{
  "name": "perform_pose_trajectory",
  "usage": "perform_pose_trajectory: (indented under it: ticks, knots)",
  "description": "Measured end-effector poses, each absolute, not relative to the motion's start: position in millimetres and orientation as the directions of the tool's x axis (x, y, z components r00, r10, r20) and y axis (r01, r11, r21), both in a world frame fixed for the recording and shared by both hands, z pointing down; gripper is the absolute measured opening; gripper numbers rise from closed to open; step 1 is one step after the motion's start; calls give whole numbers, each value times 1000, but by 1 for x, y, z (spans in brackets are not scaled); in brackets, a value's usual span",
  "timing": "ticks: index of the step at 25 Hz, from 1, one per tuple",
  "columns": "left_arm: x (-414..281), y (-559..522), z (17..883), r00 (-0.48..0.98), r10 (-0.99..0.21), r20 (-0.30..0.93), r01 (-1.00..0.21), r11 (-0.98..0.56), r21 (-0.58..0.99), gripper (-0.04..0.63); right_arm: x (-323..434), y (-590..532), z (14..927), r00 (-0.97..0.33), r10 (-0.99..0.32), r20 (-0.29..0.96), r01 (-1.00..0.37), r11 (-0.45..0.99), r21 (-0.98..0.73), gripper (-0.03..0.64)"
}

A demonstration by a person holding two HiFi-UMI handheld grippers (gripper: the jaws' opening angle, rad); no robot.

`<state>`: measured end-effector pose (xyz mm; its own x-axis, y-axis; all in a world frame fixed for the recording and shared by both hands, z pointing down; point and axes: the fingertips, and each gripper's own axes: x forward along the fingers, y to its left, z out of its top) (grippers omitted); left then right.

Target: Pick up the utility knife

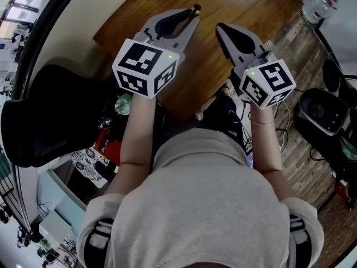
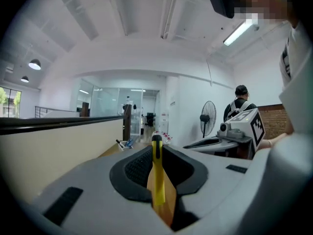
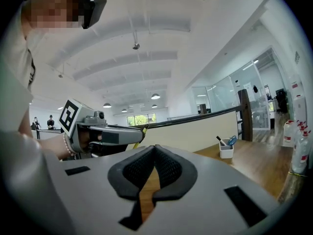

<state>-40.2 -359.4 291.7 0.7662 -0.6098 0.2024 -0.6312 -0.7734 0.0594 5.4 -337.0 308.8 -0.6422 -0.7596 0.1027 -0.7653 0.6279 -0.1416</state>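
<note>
**Knife clamped above wooden table**

Head view: clamps a slim, black-tipped utility knife [image 1: 195, 9] in the grey left gripper [image 1: 188, 17] above a smooth brown wooden table [image 1: 245, 4].

Left gripper view: presses ribbed black pads [image 2: 137, 168] narrowly on the flat yellow plastic handle.

Right gripper view: shows the right gripper [image 3: 155, 148] pinched together at the tips, empty.

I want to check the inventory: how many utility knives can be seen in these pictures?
1. The yellow utility knife is clamped in the left gripper, over the wooden table. Others may be hidden behind the person.
</note>
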Motion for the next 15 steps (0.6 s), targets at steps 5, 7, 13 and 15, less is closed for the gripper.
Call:
perform_pose_trajectory:
  ticks: [5, 7, 13, 15]
  knots:
    - [-55, -353, 278, 762, -633, 136, -646, -756, 106, 77, -3, -338, 290, -641, -765, 64, -766, 632, -122, 9]
    - [-62, -350, 278, 760, -638, 124, -650, -749, 129, 77, -6, -337, 289, -641, -764, 67, -766, 633, -111, 9]
    - [-75, -342, 284, 743, -663, 92, -668, -726, 162, 77, -11, -333, 298, -652, -752, 93, -758, 643, -113, 9]
    - [-79, -341, 289, 735, -672, 90, -675, -714, 186, 77, -13, -331, 301, -659, -746, 96, -752, 647, -125, 9]
